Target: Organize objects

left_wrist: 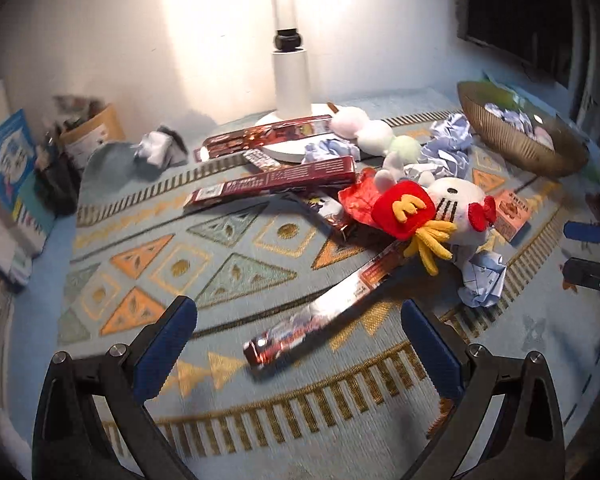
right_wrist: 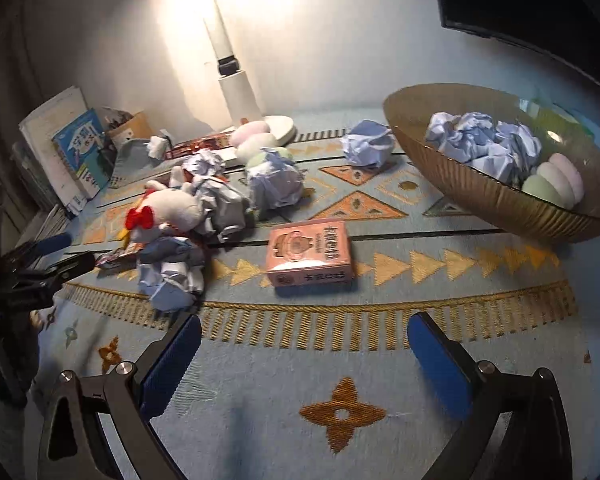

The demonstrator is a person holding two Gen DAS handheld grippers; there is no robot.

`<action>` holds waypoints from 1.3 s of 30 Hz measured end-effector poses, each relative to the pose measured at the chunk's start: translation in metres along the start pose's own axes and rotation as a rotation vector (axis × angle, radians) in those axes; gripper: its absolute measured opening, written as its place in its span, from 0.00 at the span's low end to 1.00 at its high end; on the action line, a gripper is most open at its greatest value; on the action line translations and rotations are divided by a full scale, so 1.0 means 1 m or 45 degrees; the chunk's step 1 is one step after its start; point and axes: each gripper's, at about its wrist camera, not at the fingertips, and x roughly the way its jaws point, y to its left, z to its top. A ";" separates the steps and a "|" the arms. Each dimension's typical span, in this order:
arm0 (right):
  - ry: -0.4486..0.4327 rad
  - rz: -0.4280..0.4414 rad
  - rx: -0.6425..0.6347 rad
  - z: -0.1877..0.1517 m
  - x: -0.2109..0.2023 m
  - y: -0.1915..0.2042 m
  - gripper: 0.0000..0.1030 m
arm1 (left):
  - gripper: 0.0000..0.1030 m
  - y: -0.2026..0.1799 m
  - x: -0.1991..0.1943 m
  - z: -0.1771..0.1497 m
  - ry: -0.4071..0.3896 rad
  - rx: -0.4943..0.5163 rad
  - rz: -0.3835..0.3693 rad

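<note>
Left wrist view: the left gripper (left_wrist: pixel 298 344) hangs spread wide, empty, above a foil snack stick (left_wrist: pixel 320 312); the right gripper (right_wrist: pixel 304 360), likewise wide, holds nothing below the pink box (right_wrist: pixel 312 254).

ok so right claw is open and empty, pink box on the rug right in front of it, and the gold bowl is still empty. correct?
Not quite: the gold bowl is not empty. The right wrist view shows crumpled paper balls and pastel plush pieces in it. The rest holds: right claw open and empty, pink box on the rug ahead.
</note>
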 end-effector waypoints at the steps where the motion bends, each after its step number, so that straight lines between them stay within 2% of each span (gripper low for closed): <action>1: 0.032 0.058 0.024 0.001 0.005 0.006 1.00 | 0.93 -0.006 0.004 0.003 -0.020 0.071 0.037; 2: 0.079 0.109 0.048 0.002 0.013 0.014 1.00 | 0.85 -0.012 0.009 0.005 -0.021 0.146 0.066; 5: 0.144 0.158 0.022 0.003 0.034 0.045 1.00 | 0.81 -0.024 0.029 0.006 0.066 0.284 0.012; 7: 0.145 0.095 -0.068 0.005 0.044 0.066 1.00 | 0.79 -0.027 0.036 0.004 0.098 0.315 -0.026; 9: 0.135 0.004 -0.143 0.010 0.053 0.081 1.00 | 0.74 -0.026 0.037 0.006 0.088 0.284 -0.061; 10: 0.129 -0.023 -0.161 0.012 0.057 0.086 0.98 | 0.61 -0.023 0.039 0.008 0.099 0.252 -0.108; 11: 0.125 -0.034 -0.165 0.014 0.061 0.090 0.92 | 0.47 -0.021 0.039 0.009 0.108 0.218 -0.157; 12: 0.129 -0.025 -0.159 0.016 0.064 0.091 0.86 | 0.42 -0.020 0.040 0.009 0.121 0.195 -0.179; 13: 0.143 -0.011 -0.155 0.017 0.068 0.092 0.68 | 0.38 -0.021 0.040 0.007 0.120 0.188 -0.189; 14: 0.161 -0.008 -0.154 0.016 0.071 0.092 0.55 | 0.35 -0.023 0.039 0.006 0.119 0.186 -0.192; 16: 0.132 0.000 -0.173 0.015 0.067 0.094 0.47 | 0.30 -0.026 0.033 0.001 0.111 0.160 -0.177; 18: 0.111 0.039 -0.173 0.012 0.059 0.092 0.47 | 0.25 -0.031 0.017 -0.009 0.064 0.093 -0.118; 21: 0.077 0.046 -0.148 0.002 0.039 0.085 0.47 | 0.17 -0.037 -0.002 -0.028 0.109 -0.041 -0.084; 26: 0.022 -0.008 -0.107 -0.016 0.000 0.060 0.47 | 0.16 -0.031 -0.031 -0.065 0.150 -0.248 -0.227; 27: 0.020 -0.024 -0.103 -0.019 -0.006 0.055 0.47 | 0.16 -0.029 -0.037 -0.070 0.150 -0.282 -0.211; 30: 0.027 -0.018 -0.095 -0.026 -0.019 0.040 0.47 | 0.15 -0.027 -0.053 -0.084 0.107 -0.296 -0.063; 33: 0.030 -0.063 -0.112 -0.031 -0.020 0.035 0.47 | 0.16 -0.025 -0.051 -0.088 0.126 -0.354 -0.035; 36: 0.047 -0.048 -0.102 -0.035 -0.014 0.034 0.48 | 0.19 -0.036 -0.043 -0.085 0.109 -0.296 0.061; 37: 0.057 -0.056 -0.103 -0.037 -0.011 0.034 0.51 | 0.28 -0.041 -0.038 -0.085 0.120 -0.281 0.076; 39: 0.086 -0.065 -0.100 -0.039 -0.007 0.033 0.63 | 0.34 -0.042 -0.037 -0.085 0.091 -0.295 0.090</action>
